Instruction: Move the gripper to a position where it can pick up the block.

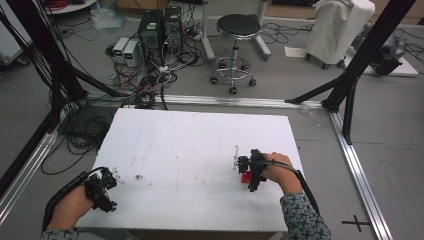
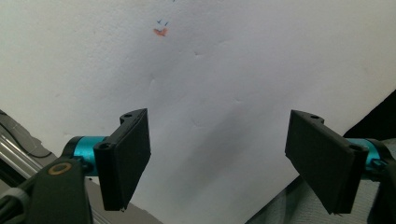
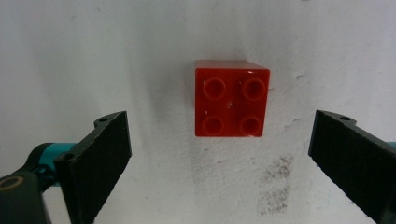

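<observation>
Nearest to us in the high view, two forearms come in over the near edge of the white table, each hand holding a black gripper. At the near left corner we see the left gripper above the bare tabletop; in the left gripper view its jaws stand wide apart with nothing between them, and only the white surface with a small orange mark lies beyond. Toward the near right we see the right gripper poised just over a red brick. In the right gripper view that red brick, four studs up, sits flat on the table between and slightly beyond the jaws, which are spread wide and touch neither side of it. A grey smudge marks the table just beside the brick.
</observation>
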### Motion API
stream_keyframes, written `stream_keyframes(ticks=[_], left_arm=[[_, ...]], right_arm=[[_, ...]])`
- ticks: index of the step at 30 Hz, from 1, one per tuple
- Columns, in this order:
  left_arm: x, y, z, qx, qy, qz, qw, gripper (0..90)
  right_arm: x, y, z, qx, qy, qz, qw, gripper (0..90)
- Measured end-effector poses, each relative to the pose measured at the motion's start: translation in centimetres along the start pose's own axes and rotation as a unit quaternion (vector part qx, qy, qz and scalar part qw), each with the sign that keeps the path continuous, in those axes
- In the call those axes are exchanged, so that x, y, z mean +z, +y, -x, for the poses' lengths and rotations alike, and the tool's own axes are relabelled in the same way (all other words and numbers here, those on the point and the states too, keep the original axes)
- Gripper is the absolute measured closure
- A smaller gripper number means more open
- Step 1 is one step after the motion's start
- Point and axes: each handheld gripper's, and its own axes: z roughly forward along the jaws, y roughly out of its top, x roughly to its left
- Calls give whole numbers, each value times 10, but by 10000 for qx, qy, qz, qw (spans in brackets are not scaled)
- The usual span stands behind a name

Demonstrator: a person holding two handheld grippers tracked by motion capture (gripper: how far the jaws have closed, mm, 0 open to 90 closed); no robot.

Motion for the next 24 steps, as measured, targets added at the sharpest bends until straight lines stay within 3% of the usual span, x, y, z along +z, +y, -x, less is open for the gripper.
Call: stream_keyframes(ticks=[9,11,13,24], left_arm=[[0,-1,0,-17,-9,18,10000,225],[-1,-1,0,14,-8,15,10000,225],[-1,-1,0,-1,-27,13,10000,225],[0,-1,0,23,6,14,10000,225]], right_arm=[[9,7,6,74,130,-22,9999,51],[15,8,9,-59,122,-71,9999,51],[16,9,8,67,171,-87,9998,51],[16,10,9,45,186,-50,9998,51]])
